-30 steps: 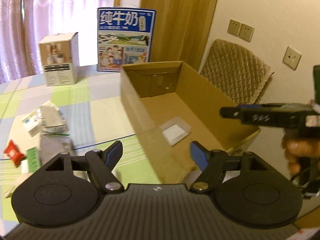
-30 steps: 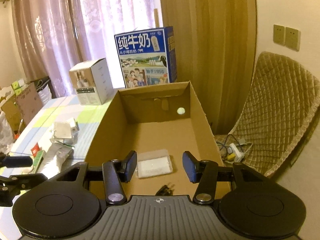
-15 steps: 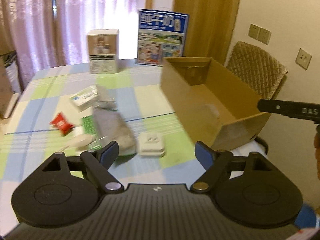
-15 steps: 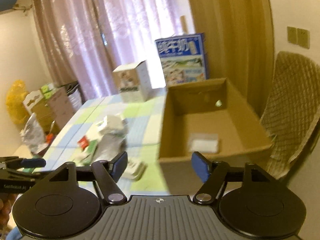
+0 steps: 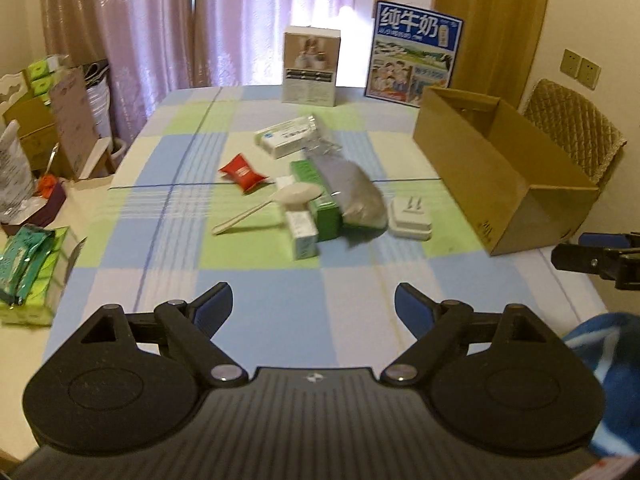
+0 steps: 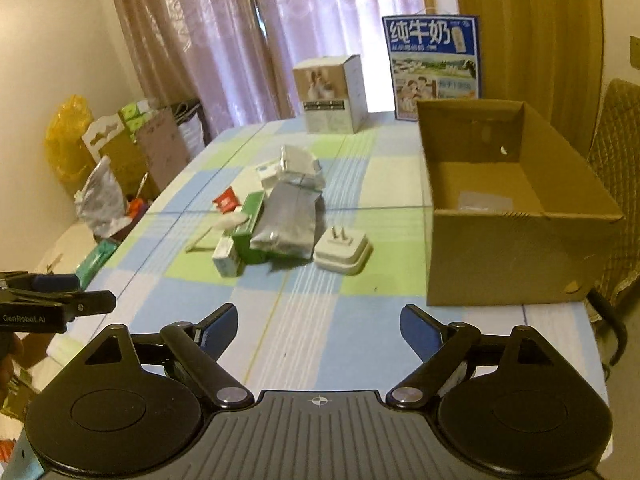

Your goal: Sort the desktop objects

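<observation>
The tall blue and white milk carton (image 6: 434, 66) at the back of the table says "纯牛奶" in big white letters. The black left gripper (image 6: 60, 300) says "GenRobot.AI" in small white letters.

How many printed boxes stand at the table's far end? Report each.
2: a white box centre, and a blue milk box right of it, behind the open cardboard box.

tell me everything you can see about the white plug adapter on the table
The white plug adapter is a squarish block of glossy plastic with rounded corners and a stepped base. It lies flat on the checked tablecloth, two metal prongs pointing up. It sits beside the grey foil pouch, between the pile and the cardboard box. No gripper touches it.
</observation>
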`<act>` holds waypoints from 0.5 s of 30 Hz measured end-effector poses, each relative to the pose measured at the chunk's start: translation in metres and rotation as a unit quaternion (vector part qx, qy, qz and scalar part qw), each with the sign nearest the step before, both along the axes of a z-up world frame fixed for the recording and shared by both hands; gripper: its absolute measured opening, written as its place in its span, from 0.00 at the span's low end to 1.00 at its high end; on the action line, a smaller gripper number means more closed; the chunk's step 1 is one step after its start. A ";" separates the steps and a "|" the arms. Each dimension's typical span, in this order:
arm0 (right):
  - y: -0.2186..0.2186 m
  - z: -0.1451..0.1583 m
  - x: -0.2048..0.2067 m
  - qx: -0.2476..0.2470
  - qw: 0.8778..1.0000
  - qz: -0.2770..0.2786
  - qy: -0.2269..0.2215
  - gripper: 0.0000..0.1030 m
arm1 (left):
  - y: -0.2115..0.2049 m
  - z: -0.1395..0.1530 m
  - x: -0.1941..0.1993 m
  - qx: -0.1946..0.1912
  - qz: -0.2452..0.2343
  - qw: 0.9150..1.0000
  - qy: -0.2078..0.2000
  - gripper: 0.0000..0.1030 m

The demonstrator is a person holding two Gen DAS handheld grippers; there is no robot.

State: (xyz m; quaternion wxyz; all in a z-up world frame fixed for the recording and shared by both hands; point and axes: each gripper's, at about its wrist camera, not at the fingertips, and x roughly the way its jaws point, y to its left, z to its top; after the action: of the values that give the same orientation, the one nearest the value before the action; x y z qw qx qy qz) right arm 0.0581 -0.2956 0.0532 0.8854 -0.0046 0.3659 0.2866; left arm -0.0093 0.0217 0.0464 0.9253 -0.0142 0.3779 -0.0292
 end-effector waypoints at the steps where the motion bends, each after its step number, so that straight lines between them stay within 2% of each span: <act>1: 0.001 -0.002 -0.001 -0.002 1.000 0.002 0.001 0.84 | 0.002 -0.002 -0.001 0.002 0.001 1.000 0.002 0.84; 8: 0.011 -0.011 0.004 -0.017 1.000 0.009 0.005 0.84 | 0.010 -0.012 0.002 0.007 -0.005 1.000 0.011 0.84; 15: 0.030 -0.023 0.031 -0.033 0.999 0.008 0.021 0.84 | 0.011 -0.028 0.027 0.018 -0.013 1.000 0.022 0.84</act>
State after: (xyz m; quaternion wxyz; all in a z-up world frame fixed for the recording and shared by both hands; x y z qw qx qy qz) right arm 0.0894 -0.2658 0.0305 0.8745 -0.0308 0.3940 0.2812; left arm 0.0173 0.0327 0.0188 0.9164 0.0064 0.3989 -0.0338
